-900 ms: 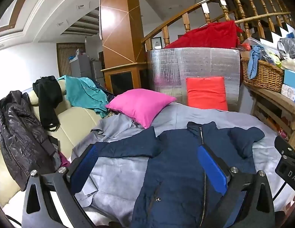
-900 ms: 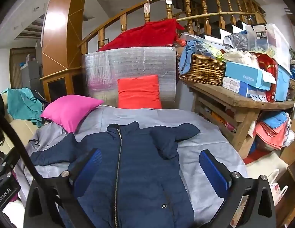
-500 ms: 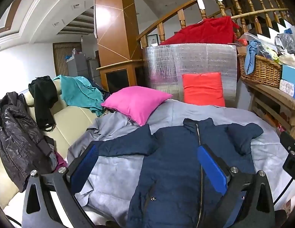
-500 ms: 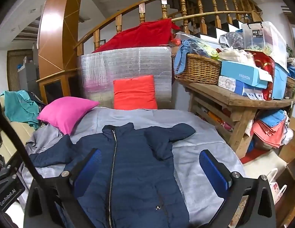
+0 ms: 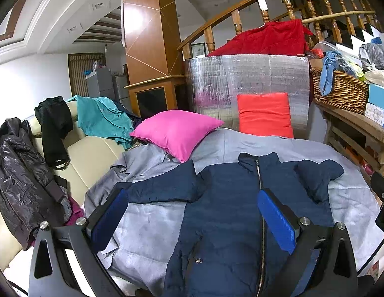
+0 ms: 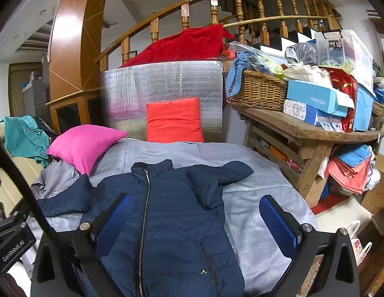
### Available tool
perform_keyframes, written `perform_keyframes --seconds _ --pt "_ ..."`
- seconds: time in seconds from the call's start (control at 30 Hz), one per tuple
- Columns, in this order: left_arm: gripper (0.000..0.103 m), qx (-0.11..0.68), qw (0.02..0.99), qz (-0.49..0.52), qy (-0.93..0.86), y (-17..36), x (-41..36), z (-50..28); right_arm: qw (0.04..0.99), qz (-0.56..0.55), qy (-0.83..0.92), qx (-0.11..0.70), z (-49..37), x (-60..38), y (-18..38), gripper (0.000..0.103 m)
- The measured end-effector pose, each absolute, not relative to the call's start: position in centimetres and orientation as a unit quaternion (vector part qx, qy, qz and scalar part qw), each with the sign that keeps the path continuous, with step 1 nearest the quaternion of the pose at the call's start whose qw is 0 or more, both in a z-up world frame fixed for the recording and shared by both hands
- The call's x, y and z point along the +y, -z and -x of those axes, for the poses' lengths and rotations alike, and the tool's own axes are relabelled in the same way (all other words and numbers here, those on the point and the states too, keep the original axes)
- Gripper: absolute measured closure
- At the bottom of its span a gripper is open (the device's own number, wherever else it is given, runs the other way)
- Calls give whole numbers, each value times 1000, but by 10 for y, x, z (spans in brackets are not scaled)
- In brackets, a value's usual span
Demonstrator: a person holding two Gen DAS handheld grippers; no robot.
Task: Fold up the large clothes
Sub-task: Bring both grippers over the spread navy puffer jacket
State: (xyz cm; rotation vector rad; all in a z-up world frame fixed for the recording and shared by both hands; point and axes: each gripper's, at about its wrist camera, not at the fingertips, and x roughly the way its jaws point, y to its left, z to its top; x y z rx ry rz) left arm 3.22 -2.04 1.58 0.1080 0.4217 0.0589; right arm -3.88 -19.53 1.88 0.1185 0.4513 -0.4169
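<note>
A navy padded jacket (image 5: 229, 212) (image 6: 172, 217) lies face up, zipped, on a grey sheet (image 5: 152, 217) (image 6: 256, 212). Its left sleeve (image 5: 162, 185) stretches out sideways; its right sleeve (image 6: 216, 178) is bent back onto the chest. My left gripper (image 5: 192, 217) hovers open above the jacket's lower left side, nothing between its blue pads (image 5: 276, 222). Over the jacket's lower right side my right gripper (image 6: 196, 222) is open too, clear of the cloth. The jacket's hem is hidden below both views.
A pink cushion (image 5: 177, 131) and a red cushion (image 5: 265, 113) lie at the far end, before a silver foil panel (image 6: 167, 86). Clothes hang over a cream sofa (image 5: 92, 153) on the left. A cluttered wooden table (image 6: 310, 133) stands right.
Both grippers have pulled back and tipped slightly, so the jacket sits a little farther and lower in both views. The jacket itself has not moved.
</note>
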Motion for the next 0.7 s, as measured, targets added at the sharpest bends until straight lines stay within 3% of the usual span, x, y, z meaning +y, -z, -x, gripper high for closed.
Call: perform_keyframes --seconds 0.43,0.7 --pt "0 208 976 -54 -23 -9 -20 -45 953 -58 210 210 29 -203 -15 0" --pt "0 236 971 -28 -6 10 -21 -97 952 -67 211 214 6 -219 -7 0"
